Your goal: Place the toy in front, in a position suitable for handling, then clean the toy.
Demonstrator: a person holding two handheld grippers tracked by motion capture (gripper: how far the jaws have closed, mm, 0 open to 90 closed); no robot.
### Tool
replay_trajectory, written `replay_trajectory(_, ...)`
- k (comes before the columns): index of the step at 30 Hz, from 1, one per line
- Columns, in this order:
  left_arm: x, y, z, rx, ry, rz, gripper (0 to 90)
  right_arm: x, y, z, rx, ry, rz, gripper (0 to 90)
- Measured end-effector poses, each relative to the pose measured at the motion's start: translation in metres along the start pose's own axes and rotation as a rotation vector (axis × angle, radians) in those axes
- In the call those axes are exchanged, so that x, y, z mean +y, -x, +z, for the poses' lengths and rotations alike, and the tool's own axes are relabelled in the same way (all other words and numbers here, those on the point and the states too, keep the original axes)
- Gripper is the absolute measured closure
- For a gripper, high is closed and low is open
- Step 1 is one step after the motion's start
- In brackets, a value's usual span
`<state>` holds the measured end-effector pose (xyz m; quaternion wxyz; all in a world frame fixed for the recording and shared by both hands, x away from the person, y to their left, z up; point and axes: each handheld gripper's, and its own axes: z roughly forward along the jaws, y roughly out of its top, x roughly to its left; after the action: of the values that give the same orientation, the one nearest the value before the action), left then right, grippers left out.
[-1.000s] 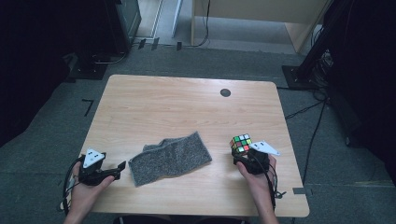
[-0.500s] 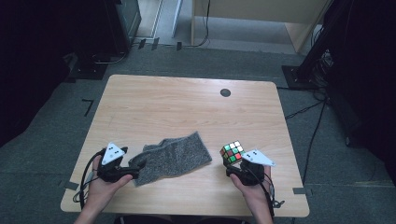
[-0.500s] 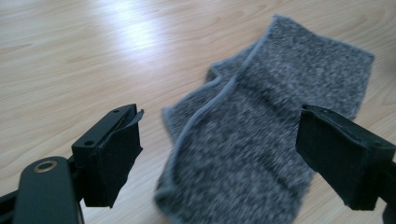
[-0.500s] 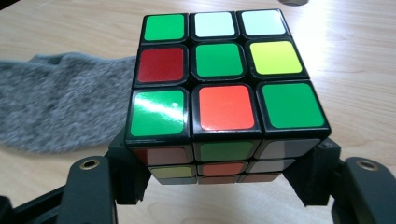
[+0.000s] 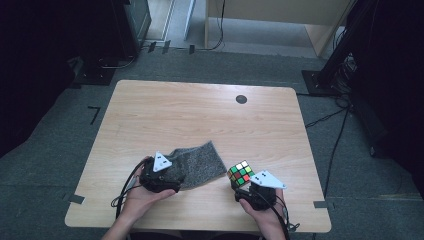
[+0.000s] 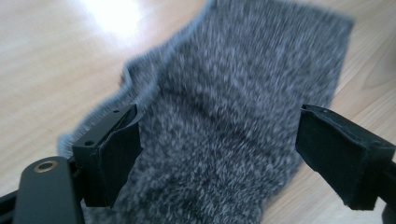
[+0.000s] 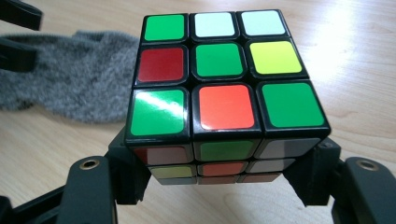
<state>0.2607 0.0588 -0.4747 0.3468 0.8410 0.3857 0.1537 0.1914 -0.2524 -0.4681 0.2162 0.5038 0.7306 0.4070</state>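
Observation:
A grey fuzzy cloth (image 5: 200, 162) lies flat on the wooden table (image 5: 200, 115), near its front edge. My left gripper (image 5: 171, 173) hovers over the cloth's left end. In the left gripper view its jaws stand wide apart, the gripper (image 6: 224, 154) open above the cloth (image 6: 233, 93), with the pads off the fabric. My right gripper (image 5: 243, 184) is shut on a Rubik's cube (image 5: 241, 173) just right of the cloth. In the right gripper view the cube (image 7: 224, 88) sits clamped by its lower layer in the gripper (image 7: 224, 179), with the cloth (image 7: 70, 74) behind it at the left.
A small black round disc (image 5: 241, 99) sits on the far right part of the table. Bare wood stretches across the far half. Cables and furniture legs stand on the dark floor beyond the far edge. The left gripper's jaws (image 7: 16, 37) appear at the top left of the right gripper view.
My left gripper has slid right from the table's front left onto the cloth's left end. My right gripper has carried the cube left, closer to the cloth.

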Motion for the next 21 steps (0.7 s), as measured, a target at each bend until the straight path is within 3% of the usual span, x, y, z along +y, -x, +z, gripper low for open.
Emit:
replay_trajectory(5,-0.006,0.0,0.016,0.028,-0.06,0.011,14.6,-0.002,0.0,0.003,0.003,-0.004,0.009,33.6)
replay_trajectory(9,-0.012,-0.003,0.028,0.032,-0.106,-0.018,17.8,-0.006,-0.001,0.009,0.009,-0.02,0.006,33.6)
replay_trajectory(13,-0.015,-0.004,0.029,0.041,-0.102,-0.015,23.8,-0.008,-0.005,0.013,0.015,-0.037,-0.022,33.6)
replay_trajectory(16,-0.016,-0.004,0.028,0.048,-0.079,-0.016,44.4,-0.009,-0.007,0.015,0.023,-0.036,-0.034,33.6)
replay_trajectory(17,-0.016,-0.005,0.027,0.049,-0.072,-0.017,44.4,-0.009,-0.007,0.015,0.023,-0.036,-0.034,33.6)
replay_trajectory(21,-0.02,-0.014,0.024,0.053,-0.032,-0.06,74.6,-0.009,-0.01,0.015,0.033,-0.036,-0.033,33.6)
